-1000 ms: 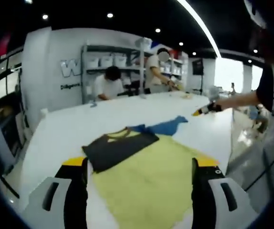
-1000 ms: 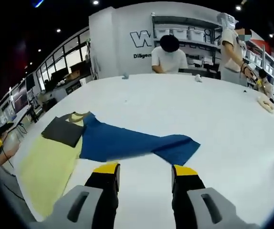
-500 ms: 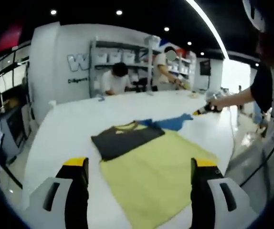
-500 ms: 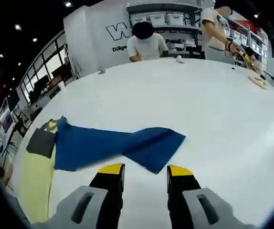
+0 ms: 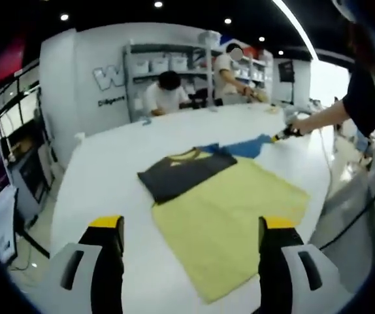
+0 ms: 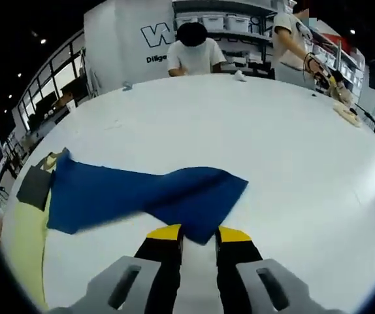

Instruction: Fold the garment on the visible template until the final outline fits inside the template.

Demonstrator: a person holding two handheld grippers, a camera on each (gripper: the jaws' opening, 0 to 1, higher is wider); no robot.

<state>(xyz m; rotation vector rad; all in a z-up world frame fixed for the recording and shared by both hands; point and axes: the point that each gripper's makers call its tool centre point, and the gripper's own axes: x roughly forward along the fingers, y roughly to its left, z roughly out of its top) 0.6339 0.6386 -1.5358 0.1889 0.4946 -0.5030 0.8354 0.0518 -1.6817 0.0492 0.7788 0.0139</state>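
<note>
As the right gripper (image 6: pixel 197 230) closes in on the near edge of the blue garment (image 6: pixel 142 196), its jaws look nearly shut, though whether they pinch cloth I cannot tell. The left gripper (image 5: pixel 187 226) hovers spread wide, holding nothing, above the yellow template (image 5: pixel 230 212) on the white table (image 6: pixel 292 150). The next move is likely carrying that blue edge across toward the template
</note>
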